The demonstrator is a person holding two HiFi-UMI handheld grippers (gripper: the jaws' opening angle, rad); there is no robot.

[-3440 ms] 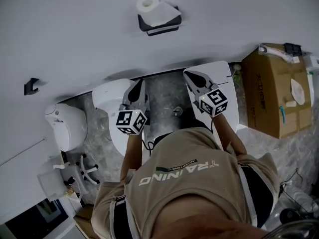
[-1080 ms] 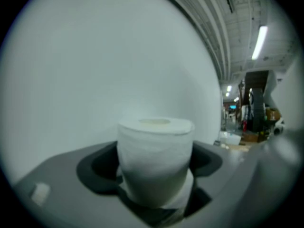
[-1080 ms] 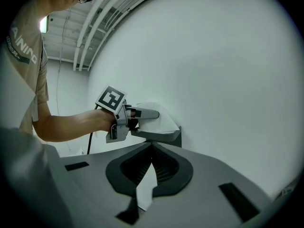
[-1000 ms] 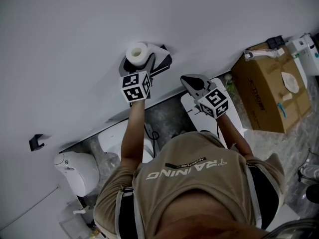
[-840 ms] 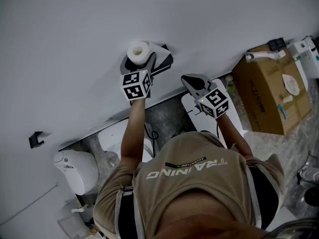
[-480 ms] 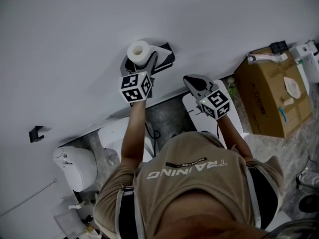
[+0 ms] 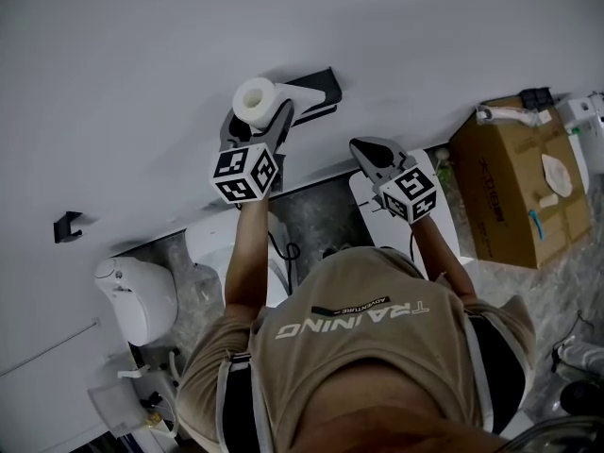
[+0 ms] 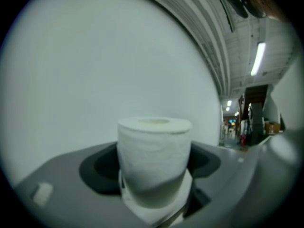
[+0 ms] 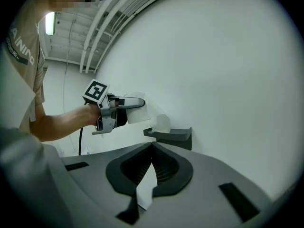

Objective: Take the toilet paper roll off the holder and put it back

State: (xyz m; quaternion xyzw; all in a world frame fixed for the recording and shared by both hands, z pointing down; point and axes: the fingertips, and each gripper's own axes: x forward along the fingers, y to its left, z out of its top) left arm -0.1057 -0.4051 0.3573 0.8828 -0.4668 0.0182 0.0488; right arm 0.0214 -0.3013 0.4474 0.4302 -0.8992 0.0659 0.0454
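Note:
A white toilet paper roll [image 7: 253,100] stands upright between the jaws of my left gripper [image 7: 257,119], which is shut on it. In the left gripper view the roll [image 8: 154,156] fills the centre, with the dark pads [image 8: 97,167] pressed against its sides. The black wall holder [image 7: 316,91] is bare, to the right of the roll and apart from it. From the right gripper view, the roll [image 9: 136,112] hangs up and to the left of the holder [image 9: 172,136]. My right gripper [image 7: 364,147] is shut and holds nothing, lower right of the holder.
The white wall [image 7: 142,55] fills the upper part of the head view. Below it are a white toilet [image 7: 212,243], a second white fixture [image 7: 137,295] at the left and a small black wall hook [image 7: 64,225]. A cardboard box [image 7: 514,182] stands at the right.
The left gripper has carried the roll up and to the left, off the holder, which now shows bare. The right gripper has shifted only slightly.

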